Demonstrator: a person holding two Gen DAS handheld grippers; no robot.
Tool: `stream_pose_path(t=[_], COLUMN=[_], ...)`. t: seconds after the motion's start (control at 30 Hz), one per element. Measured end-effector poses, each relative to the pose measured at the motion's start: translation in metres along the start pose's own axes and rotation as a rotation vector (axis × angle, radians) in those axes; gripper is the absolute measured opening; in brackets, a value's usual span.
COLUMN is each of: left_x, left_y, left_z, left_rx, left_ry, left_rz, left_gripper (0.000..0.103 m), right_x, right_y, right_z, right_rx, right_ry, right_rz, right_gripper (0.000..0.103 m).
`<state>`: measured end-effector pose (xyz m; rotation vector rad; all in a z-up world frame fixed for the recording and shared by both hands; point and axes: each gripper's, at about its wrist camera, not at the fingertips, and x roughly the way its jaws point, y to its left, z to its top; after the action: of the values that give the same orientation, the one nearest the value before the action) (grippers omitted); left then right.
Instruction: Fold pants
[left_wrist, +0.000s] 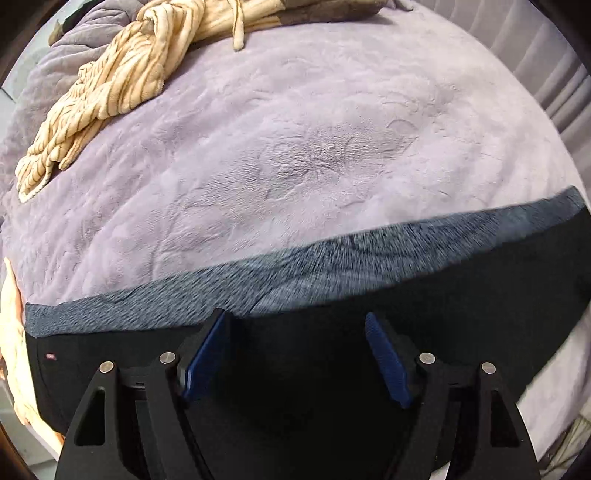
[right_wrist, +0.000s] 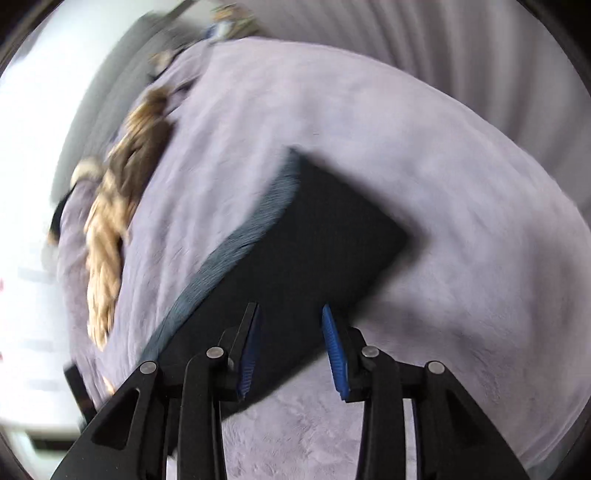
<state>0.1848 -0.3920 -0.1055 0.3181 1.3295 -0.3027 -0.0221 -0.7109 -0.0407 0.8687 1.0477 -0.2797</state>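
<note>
Black pants (left_wrist: 314, 350) with a grey-blue fleece lining (left_wrist: 332, 258) showing along their far edge lie flat on a lilac plush blanket (left_wrist: 295, 147). My left gripper (left_wrist: 295, 319) is open just above the black cloth, near the lining edge, holding nothing. In the right wrist view the pants (right_wrist: 314, 240) show as a folded dark rectangle with the grey lining (right_wrist: 255, 229) on its left side. My right gripper (right_wrist: 290, 310) is open over the near corner of the pants. This view is motion-blurred.
A cream and brown striped garment (left_wrist: 110, 92) lies bunched at the far left of the bed; it also shows blurred in the right wrist view (right_wrist: 114, 206). A padded headboard (left_wrist: 535, 55) runs along the right. A peach cloth (left_wrist: 11, 350) sits at the left edge.
</note>
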Motion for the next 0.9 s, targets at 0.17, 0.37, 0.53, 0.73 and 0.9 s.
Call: stream_pose_path(t=[0.17,0.37,0.53,0.73,0.9], left_x=[0.025,0.024,-0.011,0.003,0.029], left_y=[-0.012,0.014,0.032,0.102,0.118], left_z=[0.026,0.048,0.015,-0.065,-0.085], left_rx=[-0.077,-0.140,-0.096,-0.209,-0.305], left_ry=[-0.046,-0.029,-0.056,0.064,0.104], left_rz=[0.044,0.030,0.077,0.193,0.178], left_gripper=[0.091,0.100,0.100,0.100,0.100], right_x=[0.091,0.097,0.033,-0.004,0.039], right_y=[0.039,0.035,-0.009,-0.082,-0.107], right_z=[0.034,0.088,0.079,0.019,0.004], right_rx=[-0.176,-0.124,0.032,0.287,0.430], right_ry=[0.112,0.011,-0.016,-0.026,-0.007], right_rz=[-0.070,-0.204,-0.021,0.106,0.190], right_gripper=[0.042,0.040,0.059,0.059,0.059])
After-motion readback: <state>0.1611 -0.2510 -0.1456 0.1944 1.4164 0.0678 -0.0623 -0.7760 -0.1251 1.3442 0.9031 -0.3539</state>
